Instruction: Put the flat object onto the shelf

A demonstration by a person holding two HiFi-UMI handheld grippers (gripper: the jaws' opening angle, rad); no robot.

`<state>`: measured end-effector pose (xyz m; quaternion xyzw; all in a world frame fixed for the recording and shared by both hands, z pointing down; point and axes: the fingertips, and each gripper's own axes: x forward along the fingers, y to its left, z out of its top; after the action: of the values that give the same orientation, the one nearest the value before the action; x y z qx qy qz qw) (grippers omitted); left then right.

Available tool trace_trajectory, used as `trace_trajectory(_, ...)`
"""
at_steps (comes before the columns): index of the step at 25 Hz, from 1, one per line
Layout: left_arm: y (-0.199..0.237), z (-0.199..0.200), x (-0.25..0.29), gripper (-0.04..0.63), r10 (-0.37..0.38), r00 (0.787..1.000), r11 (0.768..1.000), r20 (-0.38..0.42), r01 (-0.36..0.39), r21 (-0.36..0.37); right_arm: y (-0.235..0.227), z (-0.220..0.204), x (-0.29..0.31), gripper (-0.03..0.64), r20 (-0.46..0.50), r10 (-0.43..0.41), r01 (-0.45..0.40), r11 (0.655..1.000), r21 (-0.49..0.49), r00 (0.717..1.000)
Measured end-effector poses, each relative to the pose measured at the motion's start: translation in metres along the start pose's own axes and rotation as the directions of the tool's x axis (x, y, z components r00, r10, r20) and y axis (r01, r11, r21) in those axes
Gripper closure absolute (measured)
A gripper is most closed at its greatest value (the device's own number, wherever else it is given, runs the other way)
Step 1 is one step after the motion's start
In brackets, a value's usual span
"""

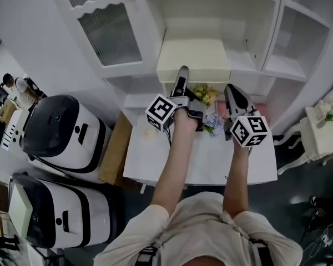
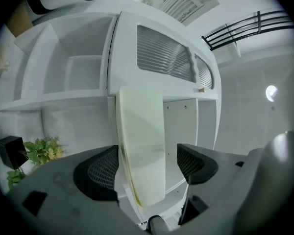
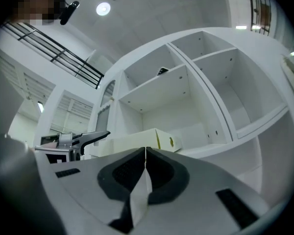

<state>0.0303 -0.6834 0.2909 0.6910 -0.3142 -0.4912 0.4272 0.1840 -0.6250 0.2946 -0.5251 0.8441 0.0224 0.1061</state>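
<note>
Bright even light, fisheye edges, dark corners

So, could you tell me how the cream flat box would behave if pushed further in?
The cream flat box shows straight edges where it lies on the shelf, so it is probably stiff. With its broad face down, it should slide rather than tip. The left gripper has its jaws apart around one edge.

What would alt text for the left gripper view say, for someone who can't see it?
A pale cream flat box sits between the left gripper's two dark jaws, which are apart, a gap showing beside one jaw. Behind stands a white cabinet with open shelves and a ribbed glass door; a green plant shows at far left.
</note>
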Motion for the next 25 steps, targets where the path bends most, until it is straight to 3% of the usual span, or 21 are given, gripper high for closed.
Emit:
trace_trajectory(6,-0.018,0.012,-0.051,0.244,0.002,1.0,0.994,0.016,-0.004,0.11,0.03,-0.017,-0.027,0.548,-0.026,-0.001,0.002,0.999,0.035,1.0)
trace_trajectory(11,-0.029,0.012,-0.102,0.244,0.026,1.0,0.961,0.012,-0.029,0.276,0.058,-0.047,-0.067,0.548,-0.091,-0.012,0.016,0.999,0.043,0.996)
trace_trajectory(15,-0.03,-0.005,-0.148,0.244,0.07,0.997,0.921,-0.022,-0.056,0.387,0.074,-0.065,-0.109,0.548,-0.138,-0.039,0.048,0.997,0.059,0.99)
trace_trajectory(21,-0.037,-0.029,-0.215,0.244,0.127,0.989,0.842,-0.082,-0.063,0.537,0.108,-0.085,-0.163,0.548,-0.211,-0.034,0.045,0.998,0.048,0.977)
trace_trajectory(25,-0.047,-0.038,-0.263,0.244,0.168,0.981,0.76,-0.094,-0.068,0.647,0.135,-0.092,-0.196,0.548,-0.237,-0.014,0.026,0.998,0.051,0.971)
